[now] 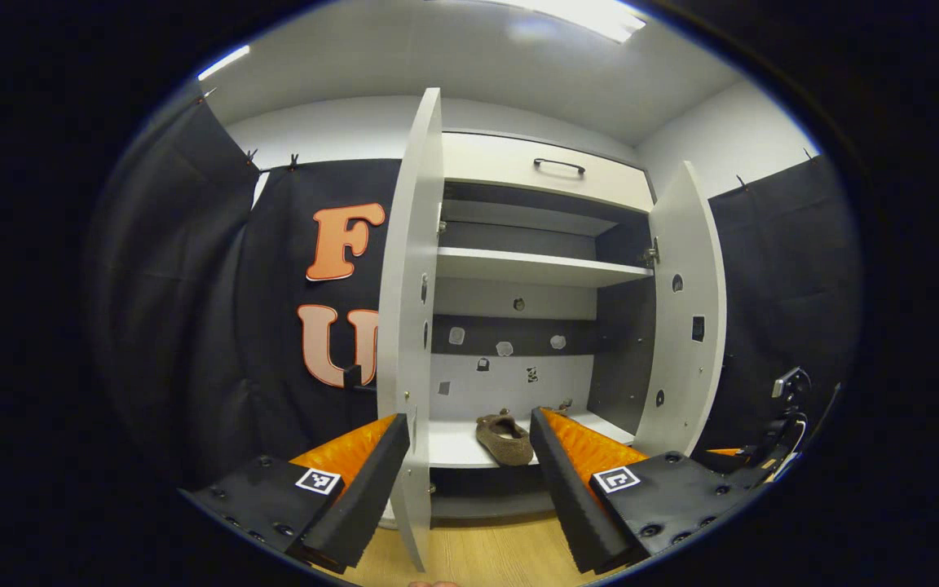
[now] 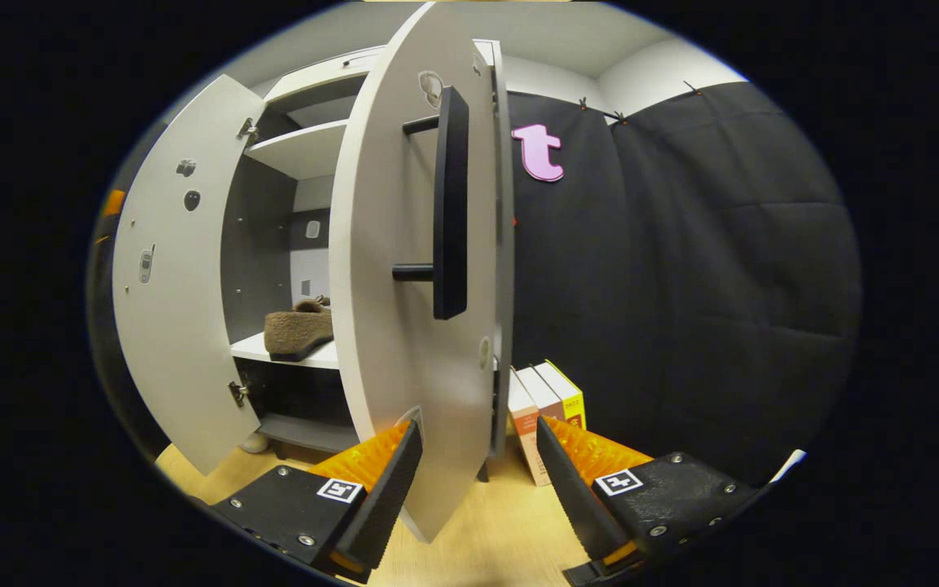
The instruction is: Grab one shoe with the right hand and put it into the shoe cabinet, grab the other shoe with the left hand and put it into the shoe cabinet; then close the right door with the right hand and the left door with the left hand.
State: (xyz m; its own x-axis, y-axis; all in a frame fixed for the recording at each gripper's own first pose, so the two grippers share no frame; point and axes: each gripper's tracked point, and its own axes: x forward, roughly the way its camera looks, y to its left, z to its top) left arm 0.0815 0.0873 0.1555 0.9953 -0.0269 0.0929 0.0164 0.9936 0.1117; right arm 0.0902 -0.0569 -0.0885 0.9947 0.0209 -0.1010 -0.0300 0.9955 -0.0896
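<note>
The white shoe cabinet [image 1: 547, 267] stands with both doors swung out. A brown slipper [image 1: 504, 438] lies on its bottom shelf; in the right gripper view the slipper [image 2: 298, 330] has a second brown shape just behind it. My left gripper [image 1: 469, 417] is open in front of the cabinet, and the edge of the left door [image 1: 408, 326] runs down between its fingers, close to the left one. My right gripper [image 2: 479, 425] is open at the outer face of the right door [image 2: 404, 310], below its black handle [image 2: 449, 204]. The door's lower edge sits between the fingers.
Several flat boxes [image 2: 547, 399] stand on the wooden floor [image 2: 502, 530] by the cabinet's right side. A drawer with a black handle [image 1: 559, 165] tops the cabinet. The right door [image 1: 685, 326] stands out toward me. Black hardware with a cable [image 1: 787, 387] shows at the far right.
</note>
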